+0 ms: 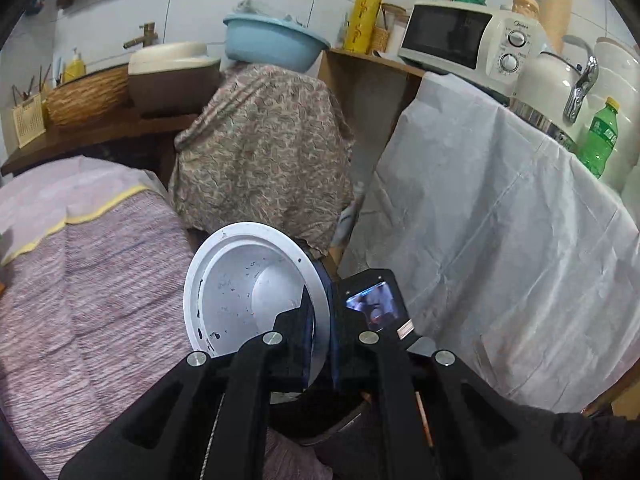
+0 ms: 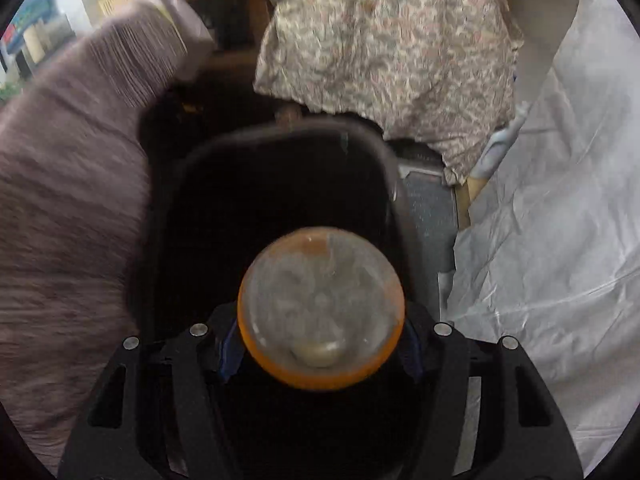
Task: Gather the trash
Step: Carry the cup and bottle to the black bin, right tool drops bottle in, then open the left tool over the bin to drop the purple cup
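Note:
My left gripper (image 1: 320,322) is shut on the rim of a white round plastic lid (image 1: 240,288), which is tilted with its speckled hollow side towards the camera. Below it shows part of a dark bin (image 1: 316,424). In the right wrist view my right gripper (image 2: 320,346) is shut on a clear plastic bottle with an orange band (image 2: 320,304), seen end-on. The bottle hangs over the open mouth of the black bin (image 2: 280,134), whose inside is dark. This view is motion-blurred.
A purple woven cover (image 1: 88,280) lies to the left, a floral cloth (image 1: 264,148) drapes a piece behind, and a white sheet (image 1: 500,240) hangs on the right. Above stand a microwave (image 1: 468,36), a kettle (image 1: 548,80) and a green bottle (image 1: 600,136). A black device with a lit screen (image 1: 376,306) sits beside the lid.

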The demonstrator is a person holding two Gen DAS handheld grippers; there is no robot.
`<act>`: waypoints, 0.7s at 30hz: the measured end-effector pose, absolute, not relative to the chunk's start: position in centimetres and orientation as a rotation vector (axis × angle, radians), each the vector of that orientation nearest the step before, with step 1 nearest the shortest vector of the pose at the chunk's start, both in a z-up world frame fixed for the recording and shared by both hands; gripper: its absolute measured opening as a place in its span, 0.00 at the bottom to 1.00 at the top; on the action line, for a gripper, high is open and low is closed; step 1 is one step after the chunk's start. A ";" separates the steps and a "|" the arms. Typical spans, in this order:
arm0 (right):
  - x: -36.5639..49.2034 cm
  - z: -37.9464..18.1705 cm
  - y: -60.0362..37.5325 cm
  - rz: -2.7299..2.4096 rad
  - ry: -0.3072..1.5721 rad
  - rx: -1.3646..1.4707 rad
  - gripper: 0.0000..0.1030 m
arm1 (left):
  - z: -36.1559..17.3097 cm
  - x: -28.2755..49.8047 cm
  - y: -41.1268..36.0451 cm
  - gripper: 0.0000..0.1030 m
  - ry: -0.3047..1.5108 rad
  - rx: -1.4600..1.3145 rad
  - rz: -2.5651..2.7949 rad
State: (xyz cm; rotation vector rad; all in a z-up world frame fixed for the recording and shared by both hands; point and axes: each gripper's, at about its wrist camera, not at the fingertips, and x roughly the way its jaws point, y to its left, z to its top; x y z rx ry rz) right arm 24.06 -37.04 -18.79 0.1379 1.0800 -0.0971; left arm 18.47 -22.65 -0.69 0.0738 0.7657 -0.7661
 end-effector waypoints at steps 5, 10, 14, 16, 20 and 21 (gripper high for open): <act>23.9 -21.0 -37.0 -0.096 1.104 0.186 0.60 | -2.7 19.4 -24.3 0.08 0.817 0.075 -0.780; 23.2 -20.8 -37.5 -0.113 1.084 0.204 0.60 | -4.5 20.6 -25.3 0.08 0.868 0.065 -0.778; 20.3 -18.8 -38.6 -0.141 1.025 0.226 0.61 | -5.8 21.3 -25.9 0.08 0.912 0.051 -0.793; 18.5 -17.3 -39.0 -0.156 0.983 0.213 0.65 | -6.5 21.6 -26.5 0.08 0.937 0.043 -0.800; 15.7 -16.2 -40.9 -0.233 0.940 0.212 0.70 | -8.3 22.0 -28.1 0.08 0.983 0.060 -0.803; 14.8 -16.1 -41.6 -0.260 0.932 0.226 0.70 | -8.8 22.2 -28.5 0.08 0.998 0.064 -0.801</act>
